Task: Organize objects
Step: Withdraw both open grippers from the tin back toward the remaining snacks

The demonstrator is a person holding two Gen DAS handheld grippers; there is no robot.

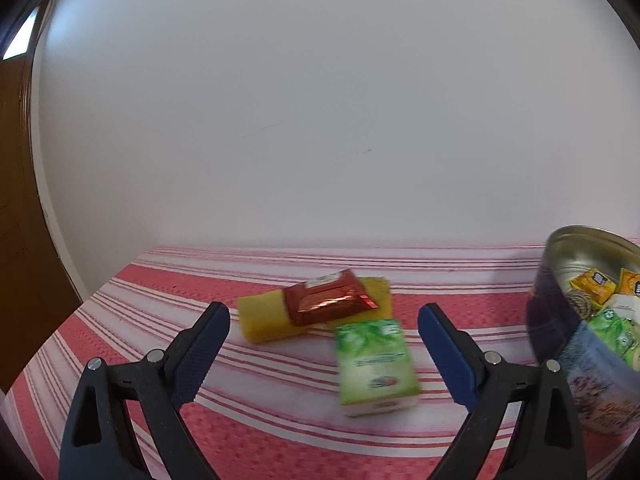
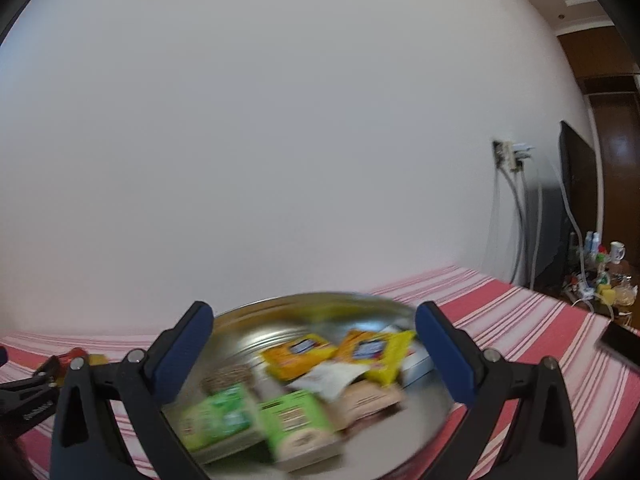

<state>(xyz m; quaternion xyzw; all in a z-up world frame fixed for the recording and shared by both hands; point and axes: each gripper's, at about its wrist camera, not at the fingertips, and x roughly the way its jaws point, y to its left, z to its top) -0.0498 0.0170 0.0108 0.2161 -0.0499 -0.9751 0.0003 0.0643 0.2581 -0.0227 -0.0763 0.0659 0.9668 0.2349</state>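
Left gripper [image 1: 324, 316] is spread wide over a green box [image 1: 374, 364] on the striped cloth [image 1: 120, 340], red packet [image 1: 330, 298] on a yellow sponge [image 1: 264, 318] just behind. Right gripper [image 2: 314, 318], also wide and empty, sits over the round tin [image 2: 280, 312] full of blurry packets.

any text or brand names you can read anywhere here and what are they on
"Da...": cursive start of a word on the round tin's side; the rest is cut off.
Green box: print blurred, unreadable.
Red packet: label too small.
Yellow packets in the tin: logos blurred.
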